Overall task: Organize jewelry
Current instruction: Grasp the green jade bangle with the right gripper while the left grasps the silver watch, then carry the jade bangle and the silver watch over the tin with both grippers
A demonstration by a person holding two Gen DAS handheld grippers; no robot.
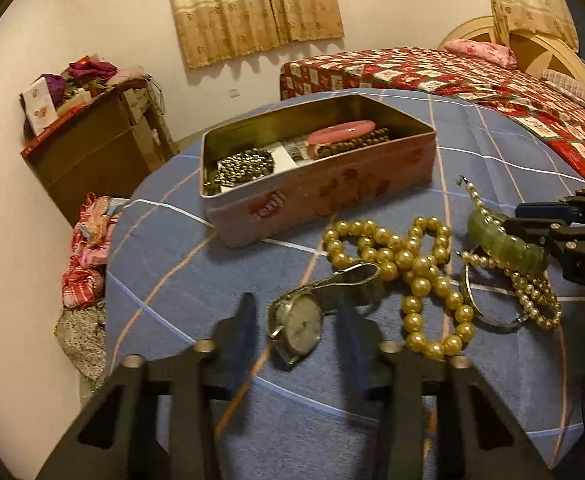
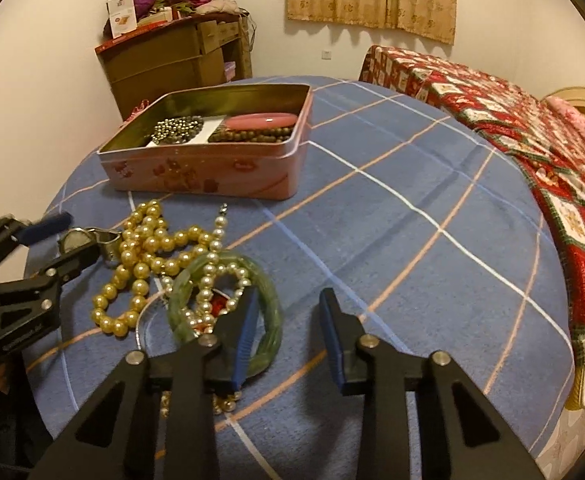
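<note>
A: What sits under your tools?

B: A round table under a blue cloth crossed with white and orange lines [image 2: 412, 208]. The largest thing on it is the open pink rectangular tin with red flower prints [image 1: 324, 196], at twelve o'clock from your left gripper [image 1: 296, 320] and at eleven o'clock from your right gripper [image 2: 288, 324].

A: What does the tin hold?

B: A pink oval bangle [image 1: 342, 131] lies on a coil of small brown beads [image 1: 356, 142] at the tin's right end, and a heap of dark metallic beads [image 1: 244, 166] fills its left end, on white paper.

A: And loose on the cloth?

B: A long strand of large golden pearls [image 1: 412, 268] lies at two o'clock from your left gripper. Just beside it, further right, a translucent green jade bangle [image 2: 188, 292] rests over a string of small white pearls [image 2: 212, 276]. A thin silver bangle [image 1: 488, 312] lies under them.

A: How do your grippers stand?

B: Your left one is spread wide, its blue pads either side of a round silver wristwatch with a mesh strap [image 1: 298, 320], not pressing it. Your right one is also wide apart; its left pad [image 2: 246, 332] overlaps the green bangle, and I cannot tell whether it touches.
</note>
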